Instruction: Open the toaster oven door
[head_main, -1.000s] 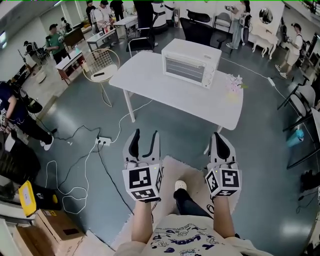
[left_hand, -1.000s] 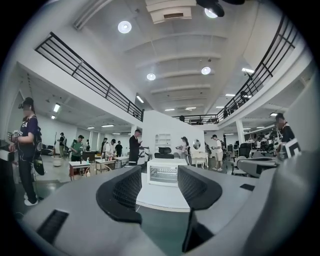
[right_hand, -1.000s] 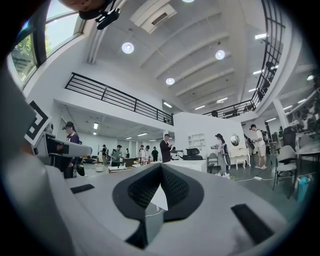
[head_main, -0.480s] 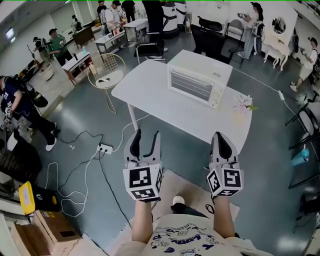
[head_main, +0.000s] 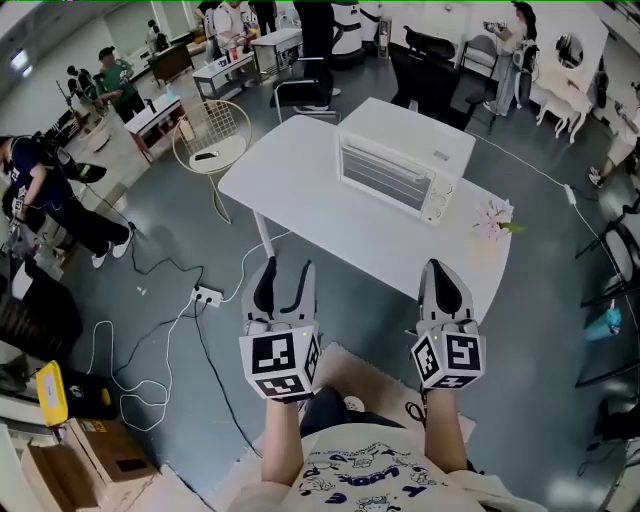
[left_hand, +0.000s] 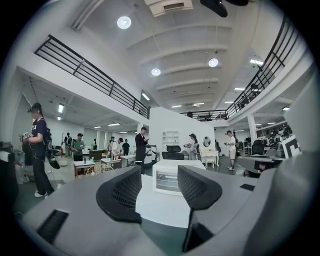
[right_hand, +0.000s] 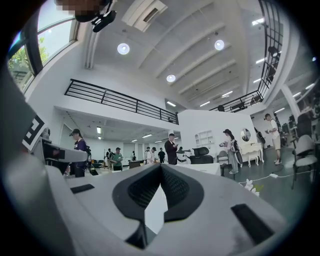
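A white toaster oven (head_main: 400, 165) stands on the white table (head_main: 300, 180), its glass door closed and facing me; it shows small between the jaws as the toaster oven (left_hand: 170, 181). My left gripper (head_main: 284, 276) is held short of the table's near edge, open and empty. My right gripper (head_main: 444, 280) hovers level with it near the table's right corner, shut on nothing. Both are well short of the oven.
A small flower bunch (head_main: 493, 217) sits at the table's right end. Cables and a power strip (head_main: 208, 294) lie on the floor to the left. A round wire chair (head_main: 211, 135), desks and several people stand beyond. A pale rug (head_main: 375, 370) lies underfoot.
The table and oven have come nearer and sit lower in the head view as the person steps forward. Both grippers keep the same pose.
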